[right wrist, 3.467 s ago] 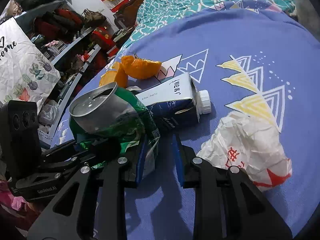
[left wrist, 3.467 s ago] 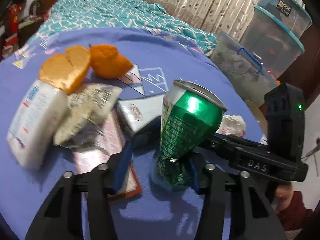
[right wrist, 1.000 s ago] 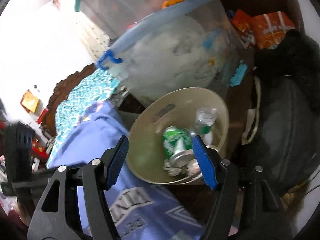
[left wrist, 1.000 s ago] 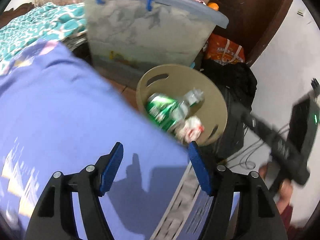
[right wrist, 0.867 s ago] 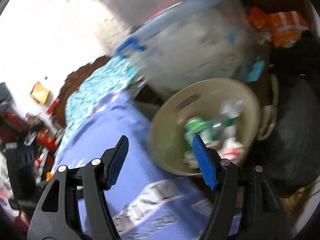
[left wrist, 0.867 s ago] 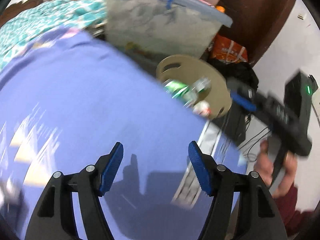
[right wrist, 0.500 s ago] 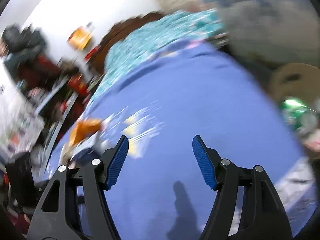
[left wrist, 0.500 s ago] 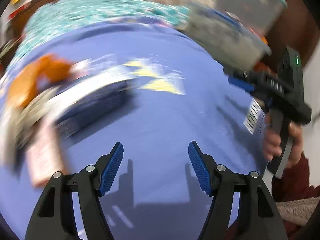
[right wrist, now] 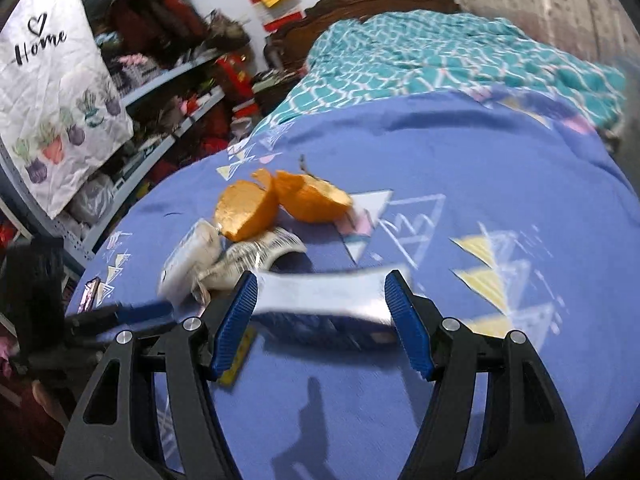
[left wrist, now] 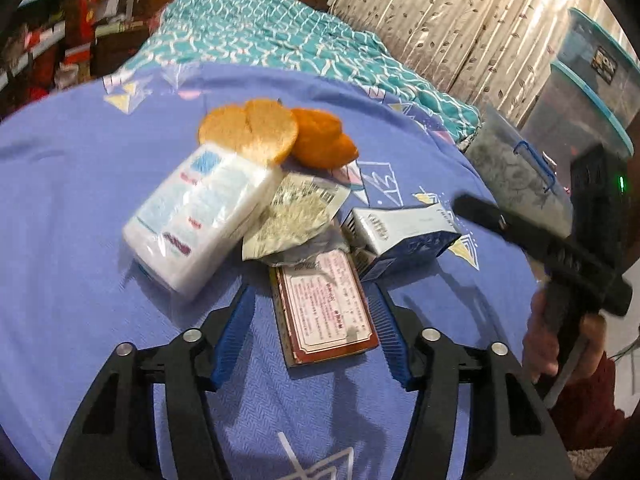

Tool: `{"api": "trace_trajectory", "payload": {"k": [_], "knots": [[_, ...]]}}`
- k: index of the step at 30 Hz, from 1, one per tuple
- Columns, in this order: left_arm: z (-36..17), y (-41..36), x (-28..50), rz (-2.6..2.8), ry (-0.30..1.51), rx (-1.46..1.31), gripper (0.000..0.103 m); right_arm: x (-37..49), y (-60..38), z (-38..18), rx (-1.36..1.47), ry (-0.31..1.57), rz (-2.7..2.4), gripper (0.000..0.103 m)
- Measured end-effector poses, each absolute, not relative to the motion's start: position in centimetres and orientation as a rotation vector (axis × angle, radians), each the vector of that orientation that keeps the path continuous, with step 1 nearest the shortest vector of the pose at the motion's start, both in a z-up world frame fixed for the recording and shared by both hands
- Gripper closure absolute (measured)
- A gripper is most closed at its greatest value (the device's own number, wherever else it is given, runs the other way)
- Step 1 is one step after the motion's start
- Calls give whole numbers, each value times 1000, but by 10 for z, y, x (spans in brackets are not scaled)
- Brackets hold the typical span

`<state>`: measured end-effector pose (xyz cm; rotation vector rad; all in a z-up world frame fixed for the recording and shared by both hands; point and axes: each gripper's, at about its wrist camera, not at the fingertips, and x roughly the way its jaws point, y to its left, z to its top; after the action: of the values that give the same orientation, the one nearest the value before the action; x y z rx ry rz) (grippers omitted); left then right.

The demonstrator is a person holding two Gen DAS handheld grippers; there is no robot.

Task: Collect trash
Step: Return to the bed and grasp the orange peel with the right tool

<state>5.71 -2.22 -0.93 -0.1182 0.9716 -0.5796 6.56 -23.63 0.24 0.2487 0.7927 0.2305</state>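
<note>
bed w/ purple cover (left wrist: 80, 184): orange peels (left wrist: 276, 136), tissue pack (left wrist: 200, 216), foil wrapper (left wrist: 296, 212), flat red box (left wrist: 324, 304), blue-white carton (left wrist: 400, 236) (all clustered mid-cover).

Both views have swung away from the tan basket that filled mid-frame a second ago, with the green can, bottle and crumpled paper inside it, and now face the blue sheet (left wrist: 80, 200) again. The can and the paper are gone from the pile. The left tool (left wrist: 312, 336), its jaws closing, now has the red flat box (left wrist: 324, 308) lying between its pads without touching them. The right tool (right wrist: 322, 320), empty over the basket before, now brackets the blurred blue-and-white carton (right wrist: 324, 300) at lower centre. The orange peels (left wrist: 276, 136) are back in the upper middle.
</note>
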Motion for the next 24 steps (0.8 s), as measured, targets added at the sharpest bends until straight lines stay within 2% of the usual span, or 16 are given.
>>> {"api": "trace_trajectory", "payload": {"k": [4,8,12,14,19,20,21,22,23,24], "knots": [[-21,-26,69,-572,1000,-157,46,115,-213,1,118,869,219,35],[-24,-30,70,-593,1005,-167,46,159,-203,-8,85,988,230,28],[-20,-31,69,-579,974,-144,46,197,-206,-25,201,1107,236,24],[-17,-32,72,-571,959,-134,40,208,-212,-32,279,1128,212,16],[-11,-52,88,-569,931,-81,42,222,-228,-43,431,1125,183,17],[-14,-56,92,-570,939,-76,54,222,-228,-42,432,1119,188,21],[-16,-60,97,-571,950,-72,54,221,-228,-39,415,1112,210,25],[-15,-61,98,-560,938,-68,58,220,-226,-35,402,1105,243,43],[-14,-62,97,-556,931,-60,67,218,-226,-32,403,1108,259,66],[-11,-63,94,-556,911,-44,70,214,-228,-29,409,1117,272,73]]}}
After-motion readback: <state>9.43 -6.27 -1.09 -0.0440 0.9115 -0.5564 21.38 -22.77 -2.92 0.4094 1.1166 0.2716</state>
